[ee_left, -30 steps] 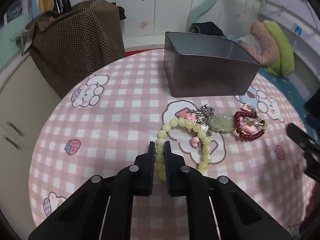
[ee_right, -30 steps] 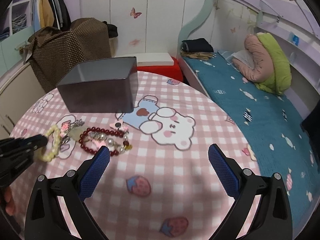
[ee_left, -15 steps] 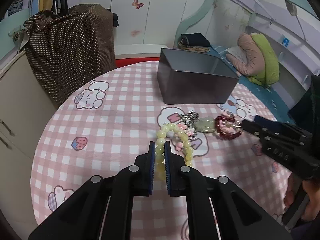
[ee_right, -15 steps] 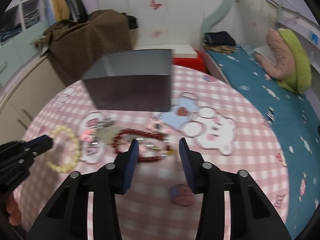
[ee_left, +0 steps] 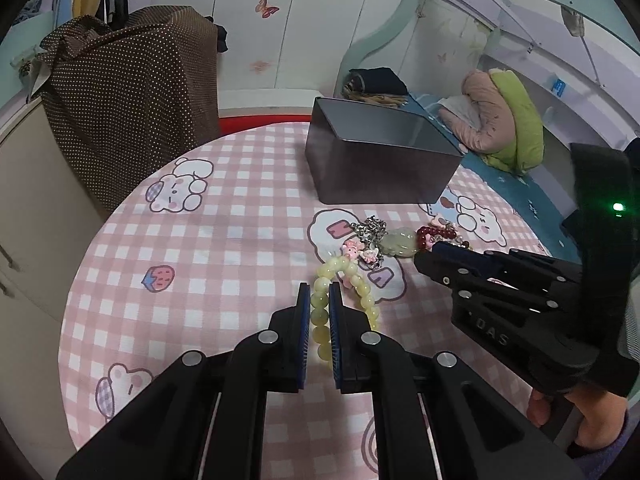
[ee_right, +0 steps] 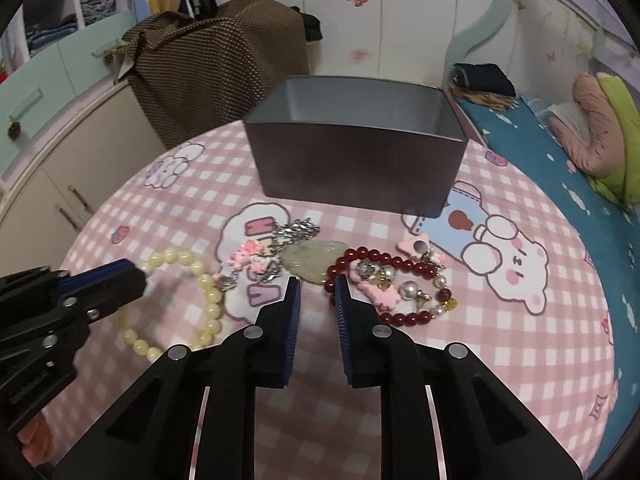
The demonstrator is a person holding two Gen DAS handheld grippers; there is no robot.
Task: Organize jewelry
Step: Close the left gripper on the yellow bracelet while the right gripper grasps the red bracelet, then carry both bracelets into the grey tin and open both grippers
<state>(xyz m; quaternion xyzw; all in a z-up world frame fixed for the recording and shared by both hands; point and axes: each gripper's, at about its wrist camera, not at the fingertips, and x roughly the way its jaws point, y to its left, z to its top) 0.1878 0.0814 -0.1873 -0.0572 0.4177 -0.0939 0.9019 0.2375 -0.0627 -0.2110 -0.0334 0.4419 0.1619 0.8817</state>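
- Left gripper is clenched on the yellow bead bracelet, its blue-padded fingers pinching the near side of the loop while the rest of the beads trail toward the other jewelry.
- Right gripper stands partly parted with a narrow gap between its fingers and nothing gripped; its tips hover just at the near-left edge of the red bead bracelet, and whether they touch the beads cannot be told.
- That red bead bracelet lies flat on the pink checked tablecloth, ringed around pearl and pink charms.
- Just left of it sits a pale green jade pendant, touching a silver chain and small pink charms.
- From the right wrist view the yellow bracelet lies left of the pendant, with the left gripper closed on its far-left side.
- Behind the jewelry stands an open grey metal box, upright on the cloth and apart from the pieces.
- In the left wrist view the right gripper reaches in from the right, over the red bracelet.
- A teal bed lies beyond the table on the right.
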